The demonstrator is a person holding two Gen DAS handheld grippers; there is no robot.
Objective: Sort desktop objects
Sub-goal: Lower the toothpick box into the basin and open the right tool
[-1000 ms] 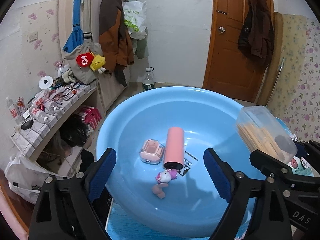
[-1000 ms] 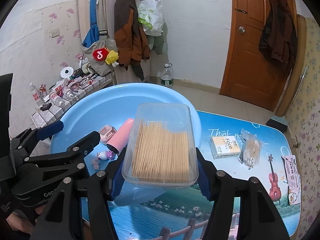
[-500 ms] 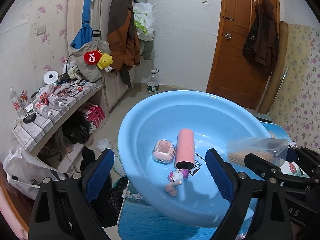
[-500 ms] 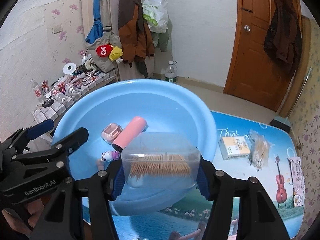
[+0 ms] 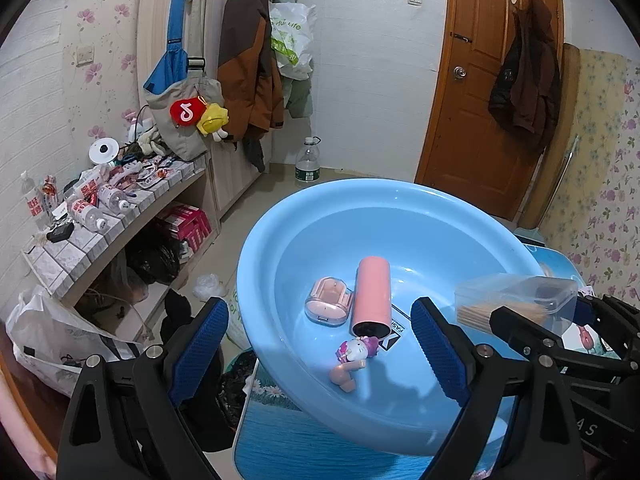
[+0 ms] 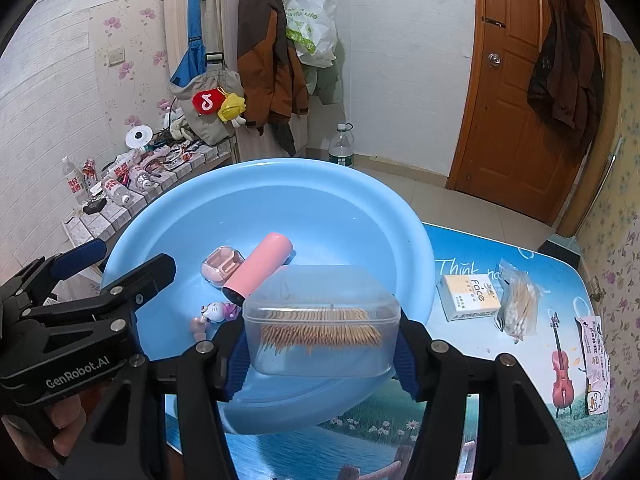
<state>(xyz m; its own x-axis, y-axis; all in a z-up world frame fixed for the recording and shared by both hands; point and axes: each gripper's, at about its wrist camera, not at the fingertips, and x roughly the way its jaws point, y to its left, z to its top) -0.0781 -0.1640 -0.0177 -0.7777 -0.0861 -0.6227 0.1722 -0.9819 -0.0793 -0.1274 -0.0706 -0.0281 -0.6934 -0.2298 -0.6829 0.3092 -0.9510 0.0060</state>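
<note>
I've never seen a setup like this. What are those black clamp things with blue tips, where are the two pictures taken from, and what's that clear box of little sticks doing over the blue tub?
They are hand-held grippers, one in each of a person's hands; no robot arm is involved. Each carries a wide-angle camera looking along its two fingers, so one picture comes from the left tool, the other from the right.

The right gripper clamps a clear plastic box of wooden toothpicks above the round light-blue plastic basin. The left gripper is open and holds nothing.

In the basin lie a pink cylinder, a small pink clear-lidded case and a tiny cat figurine. On the picture-printed table beside it sit a tissue pack and a bag of cotton swabs.
</note>
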